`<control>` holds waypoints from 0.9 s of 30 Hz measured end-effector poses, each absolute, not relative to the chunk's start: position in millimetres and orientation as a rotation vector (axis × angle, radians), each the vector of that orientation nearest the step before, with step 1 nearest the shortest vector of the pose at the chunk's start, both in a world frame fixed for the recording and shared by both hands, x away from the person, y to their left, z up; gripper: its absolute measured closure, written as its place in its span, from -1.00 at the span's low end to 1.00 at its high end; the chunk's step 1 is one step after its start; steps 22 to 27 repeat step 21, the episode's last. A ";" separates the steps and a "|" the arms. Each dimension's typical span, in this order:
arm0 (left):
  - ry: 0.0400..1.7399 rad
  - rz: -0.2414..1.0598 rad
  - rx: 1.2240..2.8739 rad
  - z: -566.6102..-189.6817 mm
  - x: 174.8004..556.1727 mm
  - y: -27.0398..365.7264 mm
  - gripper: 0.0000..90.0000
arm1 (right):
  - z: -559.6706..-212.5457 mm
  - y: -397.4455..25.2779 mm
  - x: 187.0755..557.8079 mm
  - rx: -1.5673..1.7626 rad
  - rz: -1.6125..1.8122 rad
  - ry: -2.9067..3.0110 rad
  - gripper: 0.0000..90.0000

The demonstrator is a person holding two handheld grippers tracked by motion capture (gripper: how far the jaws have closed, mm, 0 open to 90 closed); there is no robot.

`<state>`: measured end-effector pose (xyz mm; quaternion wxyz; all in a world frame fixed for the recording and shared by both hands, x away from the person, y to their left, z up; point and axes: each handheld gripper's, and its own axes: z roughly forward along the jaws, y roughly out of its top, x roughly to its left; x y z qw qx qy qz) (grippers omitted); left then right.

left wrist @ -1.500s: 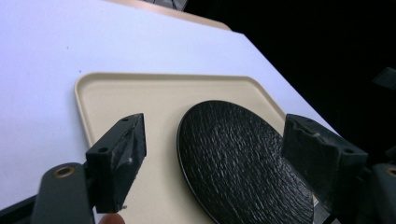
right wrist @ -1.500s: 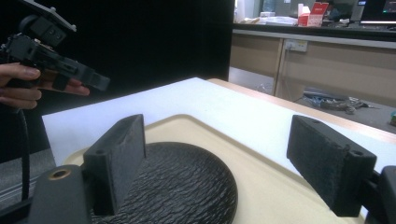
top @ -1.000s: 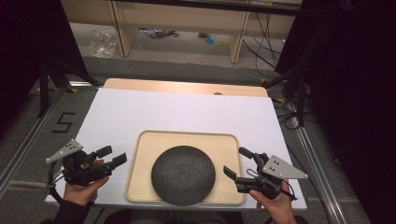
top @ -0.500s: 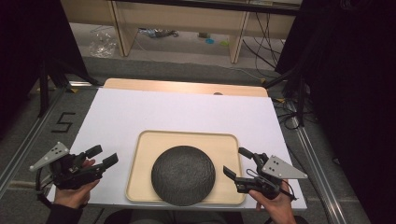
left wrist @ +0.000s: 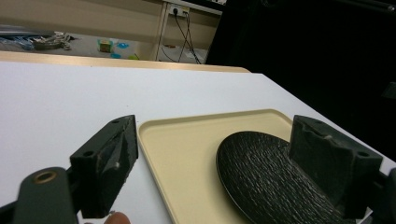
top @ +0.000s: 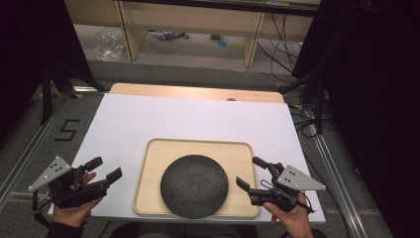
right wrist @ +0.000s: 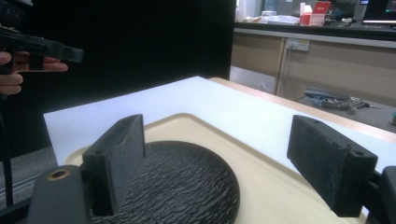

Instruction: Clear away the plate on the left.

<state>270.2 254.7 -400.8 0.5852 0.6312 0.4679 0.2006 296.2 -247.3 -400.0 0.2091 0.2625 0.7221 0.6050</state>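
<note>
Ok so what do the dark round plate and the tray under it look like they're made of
The dark round plate looks like matte stoneware or ceramic, though it could be melamine: its charcoal surface is ridged with fine wavy lines and shows almost no shine. The tray looks like smooth moulded plastic, cream coloured, with rounded corners, a low raised rim and a soft sheen; no wood grain shows.

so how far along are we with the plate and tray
Done: nothing shows beyond set-up, with the round black textured plate lying in the beige rectangular tray on the white table. In hand: nothing; the left claw and right claw flank the tray, open and empty. Left: gripping and moving the plate or tray, probably everything.
</note>
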 end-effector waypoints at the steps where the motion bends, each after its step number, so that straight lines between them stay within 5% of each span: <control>1: 1.091 0.469 1.473 -401.1 269.7 254.7 -0.65 | -399.9 -247.4 295.9 0.733 1.683 2.014 -0.55; 27: 1.080 0.471 1.502 -402.8 271.2 248.0 -0.64 | -399.4 -248.0 297.2 0.710 1.676 2.008 -0.55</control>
